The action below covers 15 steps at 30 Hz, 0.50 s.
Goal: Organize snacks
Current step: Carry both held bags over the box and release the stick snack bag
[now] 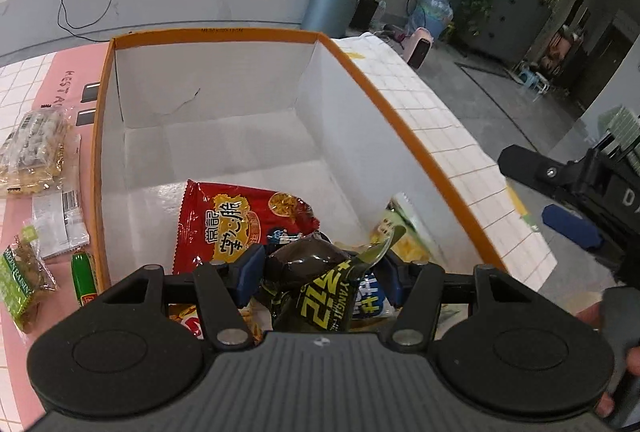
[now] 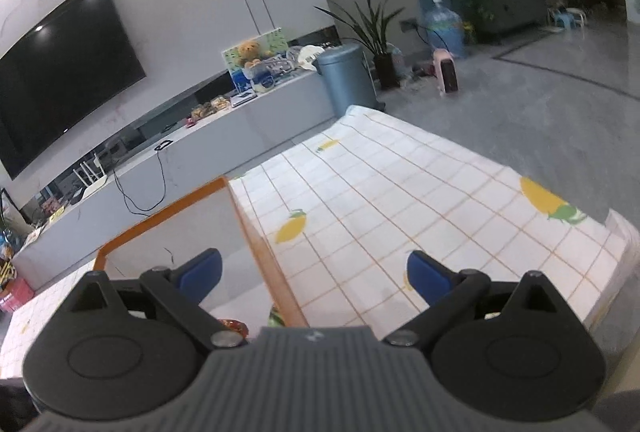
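- The desk (image 2: pixel 400 192), under a checked cloth printed with lemons, carries everything; a pink mat (image 1: pixel 60 80) covers its left part.
- The box (image 1: pixel 224 32), white inside with an orange rim, stands in the middle of the desk; its far half is bare floor, and the snacks lie at the near end.
- The right gripper (image 2: pixel 314 278) hangs over the box's right wall with its fingers spread wide and nothing between them.
- The left gripper (image 1: pixel 318 270) is low over the near end of the box, its fingers closed on the dark packet (image 1: pixel 308 264), which bulges between the blue pads.
- The red packet (image 1: pixel 240 224) lies flat on the box floor, just left of the dark one; a pale green packet (image 1: pixel 404 228) leans against the right wall.
- Left of the box, on the mat, lie the nut packet (image 1: pixel 34 152), a green raisin bag (image 1: pixel 20 280) and a small green sausage stick (image 1: pixel 84 278), apparently not yet boxed.
- All look light, soft and crinkly; the glossy film is probably slippery. Pinching a sealed edge or the puffed middle gently should hold without crushing the contents.
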{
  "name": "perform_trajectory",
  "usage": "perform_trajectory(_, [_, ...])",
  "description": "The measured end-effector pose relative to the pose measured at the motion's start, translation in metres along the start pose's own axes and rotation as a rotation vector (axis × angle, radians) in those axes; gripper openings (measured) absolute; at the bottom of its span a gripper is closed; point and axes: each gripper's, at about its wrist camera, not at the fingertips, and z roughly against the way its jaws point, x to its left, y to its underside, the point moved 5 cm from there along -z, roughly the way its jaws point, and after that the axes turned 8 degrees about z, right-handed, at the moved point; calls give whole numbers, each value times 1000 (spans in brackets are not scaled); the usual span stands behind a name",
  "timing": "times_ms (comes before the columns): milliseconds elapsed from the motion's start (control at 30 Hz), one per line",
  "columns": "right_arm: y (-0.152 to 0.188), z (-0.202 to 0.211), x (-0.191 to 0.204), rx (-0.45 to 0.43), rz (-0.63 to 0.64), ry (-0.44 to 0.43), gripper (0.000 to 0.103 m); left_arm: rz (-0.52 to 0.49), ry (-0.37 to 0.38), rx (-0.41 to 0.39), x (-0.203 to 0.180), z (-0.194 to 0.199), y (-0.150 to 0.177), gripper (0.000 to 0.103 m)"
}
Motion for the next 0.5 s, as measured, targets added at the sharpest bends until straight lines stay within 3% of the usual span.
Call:
perform_trajectory(67, [1,-1,1,9,14,-1,97,-1,3,-1,-1,-2,1,72])
perform_trajectory(200, [2,1,1,17,12,-12,97,-75,-48,-60,-12,3,3,92])
perform_trajectory(333, [2,4,-4,15,-12,0,97,-141,-110,-128,-20,16,7,93])
perform_trajectory(500, [2,5,-6,14,-14,-6,97,-97,-126,-133,-17,27,7,93])
